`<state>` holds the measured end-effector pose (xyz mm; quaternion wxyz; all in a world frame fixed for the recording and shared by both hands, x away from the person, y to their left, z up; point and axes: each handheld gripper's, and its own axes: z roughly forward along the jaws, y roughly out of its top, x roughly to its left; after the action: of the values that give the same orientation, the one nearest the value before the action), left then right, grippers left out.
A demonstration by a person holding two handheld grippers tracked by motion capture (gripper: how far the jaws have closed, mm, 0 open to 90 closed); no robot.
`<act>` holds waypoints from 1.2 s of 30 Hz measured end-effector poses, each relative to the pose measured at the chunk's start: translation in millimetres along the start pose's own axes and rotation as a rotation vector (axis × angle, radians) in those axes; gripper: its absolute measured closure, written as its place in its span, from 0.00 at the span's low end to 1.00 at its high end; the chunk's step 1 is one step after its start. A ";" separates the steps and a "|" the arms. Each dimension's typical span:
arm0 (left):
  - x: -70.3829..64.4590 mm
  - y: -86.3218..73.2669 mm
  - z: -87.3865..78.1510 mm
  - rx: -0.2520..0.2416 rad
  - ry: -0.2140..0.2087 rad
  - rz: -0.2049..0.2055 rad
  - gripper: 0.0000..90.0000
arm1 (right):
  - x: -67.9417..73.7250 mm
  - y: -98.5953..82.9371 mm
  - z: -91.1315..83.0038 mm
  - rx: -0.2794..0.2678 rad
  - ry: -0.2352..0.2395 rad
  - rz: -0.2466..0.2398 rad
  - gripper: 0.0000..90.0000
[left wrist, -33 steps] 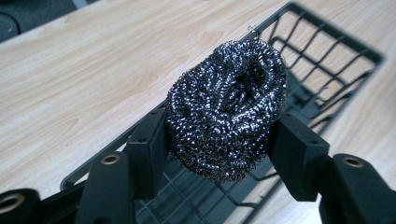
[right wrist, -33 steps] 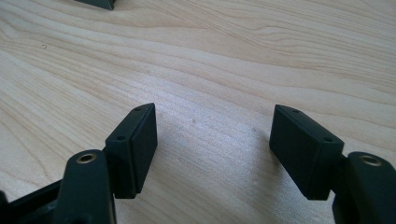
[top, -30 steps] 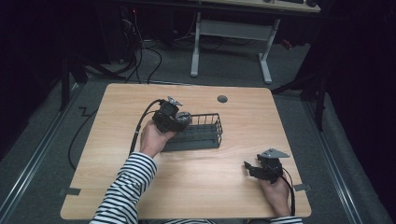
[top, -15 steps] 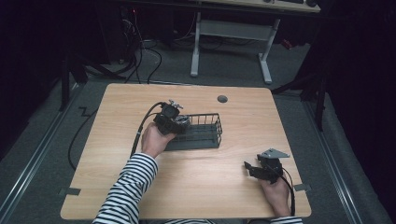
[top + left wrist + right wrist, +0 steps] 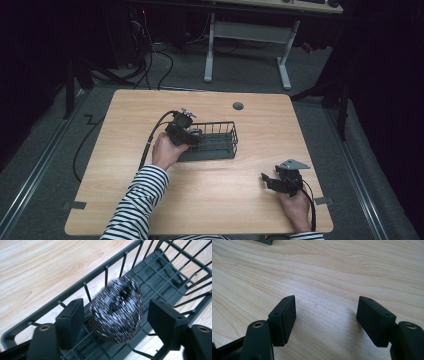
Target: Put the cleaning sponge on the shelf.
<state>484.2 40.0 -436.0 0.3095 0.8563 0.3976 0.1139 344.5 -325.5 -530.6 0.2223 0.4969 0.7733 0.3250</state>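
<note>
The table (image 5: 125,200) is light wood, with a dark wire basket (image 5: 220,142) near its middle. The left gripper (image 5: 189,135) is at the basket's left end, jaws spread wide with a steel scourer (image 5: 115,312) between them; the scourer sits inside the basket and a gap shows on its right side. The right gripper (image 5: 270,181) rests near the table's right front, jaws wide over bare wood.
</note>
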 end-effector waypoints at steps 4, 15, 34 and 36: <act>1.3 -0.2 -10.0 -0.035 -0.004 -0.005 0.26 | 0.0 0.0 0.0 0.000 0.000 0.000 0.36; 4.3 -3.0 -39.9 -0.112 0.002 -0.008 0.26 | 0.0 0.0 0.0 0.000 0.001 0.001 0.36; 14.4 -33.2 -79.3 -0.214 0.014 -0.062 0.27 | 0.0 0.0 0.0 0.000 0.000 0.001 0.36; 15.2 -36.7 -83.2 -0.223 0.017 -0.066 0.27 | 0.0 0.0 0.0 0.000 0.000 0.000 0.36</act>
<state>435.1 106.1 -394.5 0.4032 0.8018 0.4131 0.1544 344.5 -325.5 -530.5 0.2223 0.4967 0.7734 0.3251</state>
